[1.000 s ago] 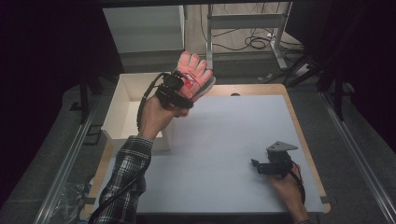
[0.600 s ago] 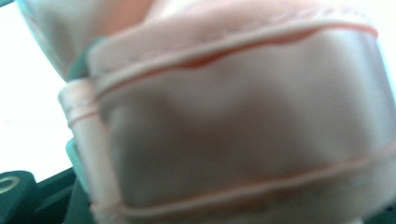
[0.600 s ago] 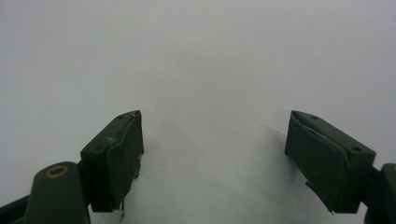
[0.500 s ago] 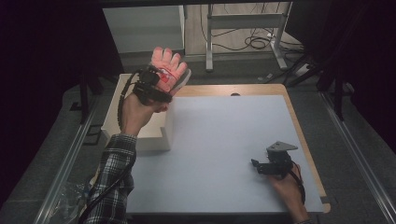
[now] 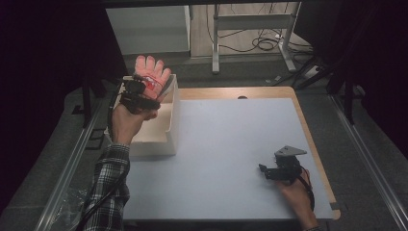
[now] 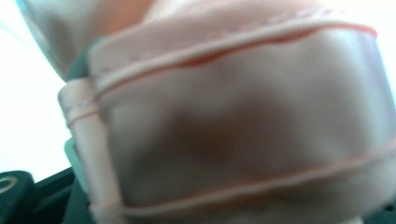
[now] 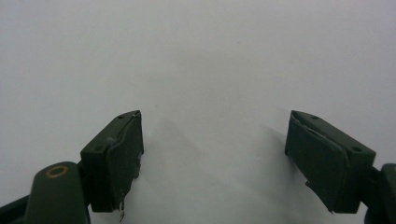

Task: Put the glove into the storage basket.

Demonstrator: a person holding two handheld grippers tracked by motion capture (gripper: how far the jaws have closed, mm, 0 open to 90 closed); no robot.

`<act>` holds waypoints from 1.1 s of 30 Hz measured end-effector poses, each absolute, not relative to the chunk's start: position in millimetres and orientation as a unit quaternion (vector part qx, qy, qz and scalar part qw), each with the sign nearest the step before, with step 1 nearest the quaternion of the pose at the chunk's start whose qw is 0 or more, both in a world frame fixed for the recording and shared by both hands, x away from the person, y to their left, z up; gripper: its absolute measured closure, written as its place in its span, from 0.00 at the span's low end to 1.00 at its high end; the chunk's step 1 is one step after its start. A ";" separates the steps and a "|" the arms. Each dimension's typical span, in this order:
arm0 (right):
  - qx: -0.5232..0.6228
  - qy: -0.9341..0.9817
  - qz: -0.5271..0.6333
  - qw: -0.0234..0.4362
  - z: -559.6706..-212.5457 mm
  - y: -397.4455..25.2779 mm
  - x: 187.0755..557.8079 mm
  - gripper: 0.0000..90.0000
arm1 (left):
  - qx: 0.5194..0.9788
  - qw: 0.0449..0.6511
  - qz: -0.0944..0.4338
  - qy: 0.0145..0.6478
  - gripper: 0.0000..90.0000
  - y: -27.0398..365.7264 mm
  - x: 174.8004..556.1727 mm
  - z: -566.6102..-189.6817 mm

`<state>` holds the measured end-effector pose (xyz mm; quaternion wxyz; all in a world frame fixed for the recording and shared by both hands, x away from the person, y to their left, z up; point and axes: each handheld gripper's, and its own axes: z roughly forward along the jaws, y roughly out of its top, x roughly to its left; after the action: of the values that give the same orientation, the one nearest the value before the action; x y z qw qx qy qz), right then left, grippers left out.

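Observation:
A pink glove (image 5: 153,74) is held up in the air over the white box (image 5: 171,126) at the table's left edge, with my left gripper (image 5: 144,89) shut on it. In the left gripper view the pink glove (image 6: 243,116) sits blurred right against the lens, hiding the jaws. My right gripper (image 5: 263,170) rests low on the white table top (image 5: 231,139) near the front right, jaws wide apart with nothing between them. In the right gripper view the gripper (image 7: 212,154) points at bare white surface.
The white box is open-topped and stands at the table's left side. A wooden edge (image 5: 312,144) borders the table on the right and far sides. Beyond the table are a metal frame's legs (image 5: 215,53) and cables (image 5: 264,43) on the floor.
My left gripper has carried the glove leftward from over the table's far edge to above the white box. The right gripper has stayed put.

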<state>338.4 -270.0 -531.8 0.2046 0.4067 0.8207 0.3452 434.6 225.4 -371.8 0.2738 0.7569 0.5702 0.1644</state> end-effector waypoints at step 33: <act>0.408 0.820 0.345 0.205 -531.7 -270.0 338.3 0.22 | 0.757 0.195 0.143 0.607 0.44 210.9 471.2 -471.2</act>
<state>338.3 -270.0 -531.7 0.2045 0.4079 0.8200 0.3455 471.2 210.9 -471.2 0.1949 0.7566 0.6075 0.1434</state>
